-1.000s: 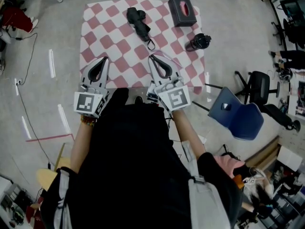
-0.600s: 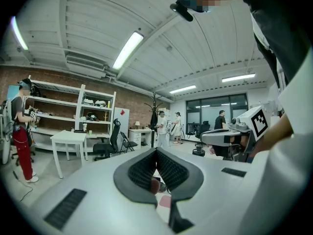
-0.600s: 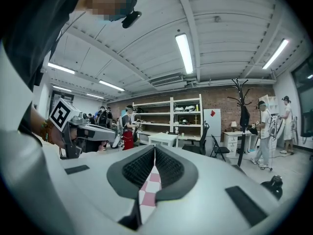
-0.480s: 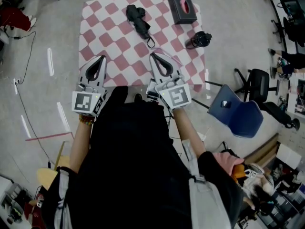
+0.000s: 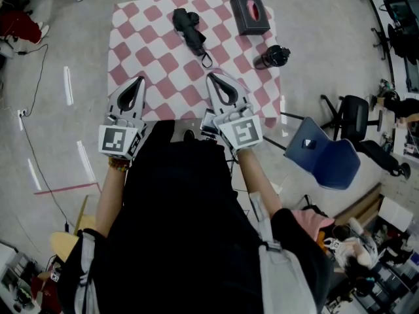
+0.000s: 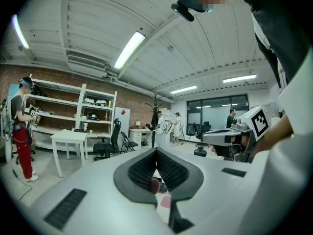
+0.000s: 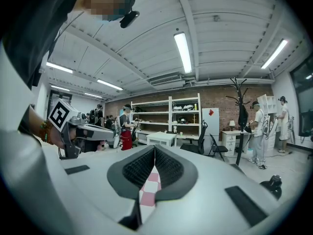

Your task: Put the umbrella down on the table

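Note:
A folded black umbrella lies on the table with the pink-and-white checked cloth, at its far middle, strap end toward me. My left gripper hovers over the table's near left edge, shut and empty. Over the near right part is my right gripper, also shut with nothing in it, a short way from the umbrella's strap. In the left gripper view the jaws meet at the tip. The right gripper view shows its jaws closed too, with checked cloth below.
A dark tissue box stands at the table's far right corner and a black bottle at its right edge. A blue chair and a black office chair stand on the floor to the right. Cables run along the left floor.

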Demonstrator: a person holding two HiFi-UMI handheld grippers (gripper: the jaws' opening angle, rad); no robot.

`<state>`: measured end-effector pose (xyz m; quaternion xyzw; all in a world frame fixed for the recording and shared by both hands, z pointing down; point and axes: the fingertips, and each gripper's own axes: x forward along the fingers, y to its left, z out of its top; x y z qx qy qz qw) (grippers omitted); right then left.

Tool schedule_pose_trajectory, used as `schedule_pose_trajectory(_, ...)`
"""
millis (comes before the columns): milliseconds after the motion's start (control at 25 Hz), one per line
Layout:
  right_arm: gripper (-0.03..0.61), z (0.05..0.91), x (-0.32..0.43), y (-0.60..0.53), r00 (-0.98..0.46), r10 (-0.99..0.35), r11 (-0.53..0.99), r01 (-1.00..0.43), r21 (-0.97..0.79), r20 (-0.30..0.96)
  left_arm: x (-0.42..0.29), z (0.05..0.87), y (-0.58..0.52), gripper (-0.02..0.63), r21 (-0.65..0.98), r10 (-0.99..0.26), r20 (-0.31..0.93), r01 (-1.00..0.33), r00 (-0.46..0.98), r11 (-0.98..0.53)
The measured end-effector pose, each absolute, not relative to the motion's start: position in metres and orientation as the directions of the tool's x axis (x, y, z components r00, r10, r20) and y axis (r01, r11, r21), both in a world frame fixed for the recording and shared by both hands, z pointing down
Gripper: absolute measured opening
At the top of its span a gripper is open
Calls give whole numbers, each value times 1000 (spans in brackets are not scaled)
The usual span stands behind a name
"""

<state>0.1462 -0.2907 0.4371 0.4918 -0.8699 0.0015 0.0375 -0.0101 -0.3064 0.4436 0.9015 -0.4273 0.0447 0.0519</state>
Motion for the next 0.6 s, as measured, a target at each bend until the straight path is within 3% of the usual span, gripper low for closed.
schedule_pose_trajectory(600, 20, 441, 144, -298, -508, -857, 512, -859, 26, 84, -17, 450, -313, 14, 72, -770, 136, -782, 623, -620)
